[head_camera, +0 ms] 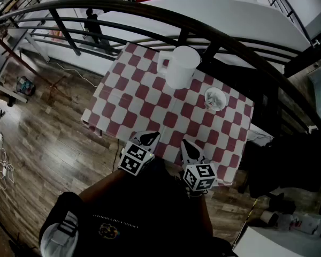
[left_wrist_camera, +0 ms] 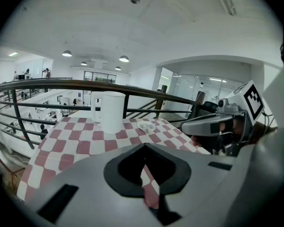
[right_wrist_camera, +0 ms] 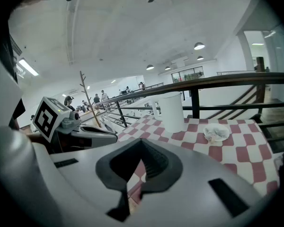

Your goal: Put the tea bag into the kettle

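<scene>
1. The table (head_camera: 129,98) wore a red and white checked cloth. It stood by a black railing (head_camera: 123,7), high above a big bright hall.
2. The white kettle (head_camera: 181,66) stood on the far part of the cloth. The railing ran just behind the kettle.
3. A small white crumpled thing lay on the cloth near the kettle, to its right and a little closer to us. We took it for the tea bag (head_camera: 215,99). It did not touch the kettle.
4. The left gripper (head_camera: 148,138) hung over the table edge on our side, well apart from the kettle. Its jaws were shut tight, with nothing in them.
5. The right gripper (head_camera: 187,146) hung just beside the left one, also far from the kettle. Its jaws were pressed together too, and nothing was in them.
6. We thought the job had not really started. The tea bag was not picked up and not in the kettle. The step in hand was reaching for it.
7. Next, we thought, one gripper had to open its jaws, move toward the kettle's right side, come down over the tea bag and pinch it softly.
8. The right gripper looked like the better one, since the tea bag lay on its side.
9. We could not tell if the kettle's top was open.
</scene>
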The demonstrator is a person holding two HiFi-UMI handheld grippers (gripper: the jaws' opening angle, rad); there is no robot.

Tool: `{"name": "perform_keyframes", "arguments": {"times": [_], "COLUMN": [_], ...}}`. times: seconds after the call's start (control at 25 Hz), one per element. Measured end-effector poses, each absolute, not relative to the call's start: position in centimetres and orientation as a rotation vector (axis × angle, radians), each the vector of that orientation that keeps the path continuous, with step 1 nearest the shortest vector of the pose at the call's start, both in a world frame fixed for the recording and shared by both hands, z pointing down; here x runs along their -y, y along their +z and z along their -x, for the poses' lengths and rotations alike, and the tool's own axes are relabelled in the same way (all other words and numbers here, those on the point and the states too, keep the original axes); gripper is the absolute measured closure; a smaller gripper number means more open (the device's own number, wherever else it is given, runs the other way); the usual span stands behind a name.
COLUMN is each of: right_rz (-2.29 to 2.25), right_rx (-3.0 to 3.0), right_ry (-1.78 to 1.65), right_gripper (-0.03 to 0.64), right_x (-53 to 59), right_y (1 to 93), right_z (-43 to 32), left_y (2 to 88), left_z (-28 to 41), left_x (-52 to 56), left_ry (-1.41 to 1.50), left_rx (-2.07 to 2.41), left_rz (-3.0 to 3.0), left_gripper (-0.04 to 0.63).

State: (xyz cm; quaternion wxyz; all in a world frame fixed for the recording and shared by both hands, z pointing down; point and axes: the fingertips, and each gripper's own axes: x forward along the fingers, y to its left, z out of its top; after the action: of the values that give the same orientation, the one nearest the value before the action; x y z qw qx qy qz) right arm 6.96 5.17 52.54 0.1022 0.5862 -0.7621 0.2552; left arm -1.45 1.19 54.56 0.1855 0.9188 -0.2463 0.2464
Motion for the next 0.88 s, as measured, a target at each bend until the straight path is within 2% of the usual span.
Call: {"name": "perform_keyframes", "arguments": {"times": [0.88], "right_rz": [-1.782], "right_rx": [2.245], "right_ry": [0.792], "right_gripper": [0.606], "right_x": [-4.0], "right_y": [52.5], "right_z": [-7.4], "left_y": [54.8], "left_z": [2.3], "left_x": [0.0], "left_ry": [0.689], "left_rx": [0.713], "left_rz": [-2.573], "left_gripper": [0.597]}}
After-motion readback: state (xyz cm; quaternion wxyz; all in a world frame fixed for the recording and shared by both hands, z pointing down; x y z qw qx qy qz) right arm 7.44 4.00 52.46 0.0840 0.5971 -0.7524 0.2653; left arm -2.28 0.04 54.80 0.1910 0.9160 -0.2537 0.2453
